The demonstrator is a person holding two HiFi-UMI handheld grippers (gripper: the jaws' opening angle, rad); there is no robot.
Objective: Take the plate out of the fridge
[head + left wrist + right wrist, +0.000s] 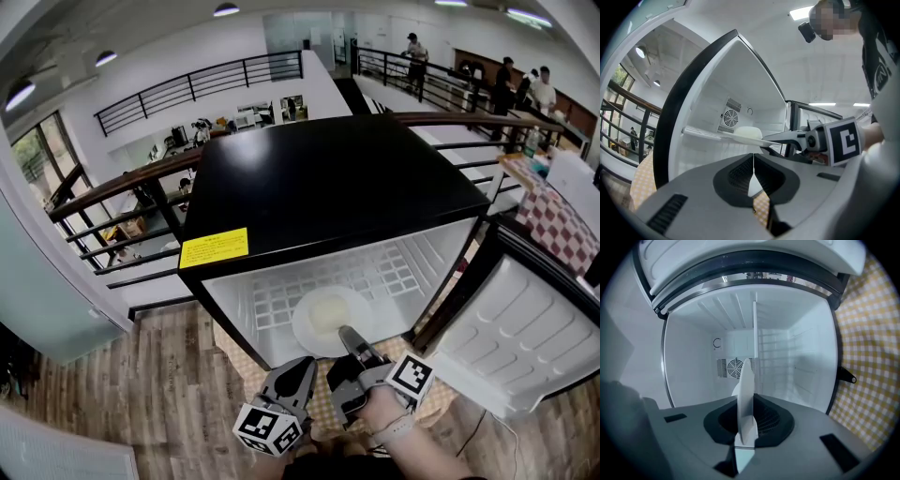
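Observation:
A small black fridge [328, 178] stands open toward me. Inside, a white plate [323, 314] with a pale lump on it lies over the wire shelf [272, 300]. My right gripper [349, 336] reaches in level and is shut on the plate's near rim. In the right gripper view the plate [746, 390] shows edge-on, pinched between the jaws of the right gripper [745, 430]. The left gripper [302, 370] hangs just outside the fridge opening, to the left of the right one. Its jaws are shut with nothing in them [753, 161]. From there I see the plate [743, 136] side-on and the right gripper [787, 138].
The fridge door [525, 337] is swung open at the right. A yellow checked cloth [328, 408] lies under the fridge on the wood floor [141, 394]. A fan grille [735, 366] sits on the fridge's back wall. Railings [131, 202] and several people [511, 80] are far behind.

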